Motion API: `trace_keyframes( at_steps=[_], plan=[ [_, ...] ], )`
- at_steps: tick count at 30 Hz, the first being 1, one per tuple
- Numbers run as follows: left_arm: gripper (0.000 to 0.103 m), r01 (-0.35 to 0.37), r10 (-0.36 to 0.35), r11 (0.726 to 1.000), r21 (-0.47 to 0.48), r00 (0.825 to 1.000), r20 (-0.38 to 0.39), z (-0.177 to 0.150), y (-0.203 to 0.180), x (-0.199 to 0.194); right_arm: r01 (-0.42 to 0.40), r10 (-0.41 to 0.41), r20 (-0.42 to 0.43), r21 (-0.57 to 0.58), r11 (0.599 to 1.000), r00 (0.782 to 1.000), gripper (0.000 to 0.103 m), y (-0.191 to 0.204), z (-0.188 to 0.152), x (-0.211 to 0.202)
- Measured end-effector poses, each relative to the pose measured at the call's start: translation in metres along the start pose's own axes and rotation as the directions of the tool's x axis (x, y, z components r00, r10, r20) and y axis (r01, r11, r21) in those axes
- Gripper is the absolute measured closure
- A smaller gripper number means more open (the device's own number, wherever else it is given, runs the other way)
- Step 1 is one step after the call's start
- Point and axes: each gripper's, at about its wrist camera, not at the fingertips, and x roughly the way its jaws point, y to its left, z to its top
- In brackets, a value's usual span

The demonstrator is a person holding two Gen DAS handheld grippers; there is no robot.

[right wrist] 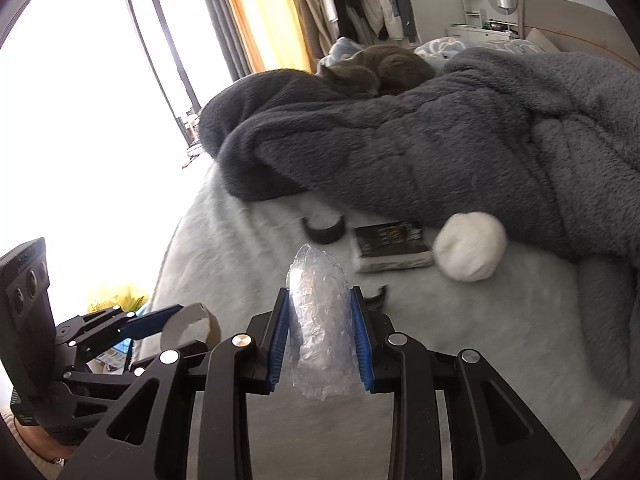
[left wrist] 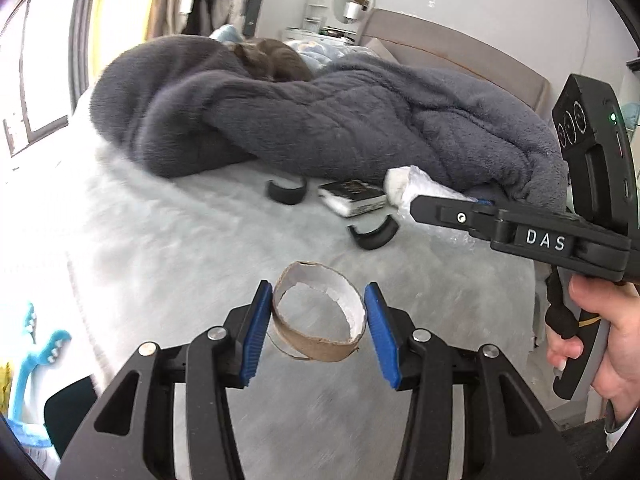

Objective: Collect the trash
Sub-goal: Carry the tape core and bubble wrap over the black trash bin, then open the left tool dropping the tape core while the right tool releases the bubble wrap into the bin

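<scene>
Holding a cardboard ring (left wrist: 319, 312) in my left tongs (left wrist: 318, 320), I am pressing both blue pads (left wrist: 256, 332) on its sides, and the ring is hanging above the pale bed cover (left wrist: 168, 248). My right tongs (right wrist: 320, 334) are clamping a roll of clear plastic wrap (right wrist: 320, 320), which is standing upright between the pads. My right hand (left wrist: 600, 344) is gripping the handle at the edge of the left view. Farther on the cover, two black curved pieces (right wrist: 323, 230) are lying near a small dark box (right wrist: 390, 246), and a white ball (right wrist: 470, 246) is resting beside the box, touching the grey blanket (right wrist: 440, 140). A grey cat (right wrist: 380, 68) is lying curled on the blanket.
</scene>
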Motion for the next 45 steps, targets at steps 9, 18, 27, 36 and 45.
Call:
trace_keyframes(
  at_steps=[9, 18, 27, 36, 45],
  plan=[
    [0.053, -0.123, 0.125, 0.991, -0.054, 0.992, 0.027, -0.023, 0.045, -0.046, -0.047, 0.046, -0.017, -0.061, 0.997, 0.999, 0.073, 0.057, -0.012, 0.008],
    [0.053, -0.235, 0.238, 0.965, -0.113, 0.971, 0.008, -0.043, 0.097, -0.075, -0.098, 0.094, -0.041, -0.132, 0.986, 0.995, 0.073, 0.114, -0.016, 0.023],
    [0.052, -0.320, 0.308, 0.932, -0.169, 0.947, -0.091, -0.067, 0.150, -0.081, -0.141, 0.135, -0.050, -0.159, 0.977, 0.990, 0.073, 0.155, -0.008, 0.040],
    [0.052, -0.373, 0.316, 0.899, -0.230, 0.916, -0.248, -0.109, 0.200, -0.077, -0.205, 0.192, -0.082, -0.197, 0.959, 0.978, 0.073, 0.207, -0.011, 0.061],
    [0.052, -0.385, 0.276, 0.874, -0.297, 0.896, -0.348, -0.139, 0.238, -0.078, -0.250, 0.225, -0.127, -0.244, 0.937, 0.966, 0.073, 0.255, -0.019, 0.085]
  ],
)
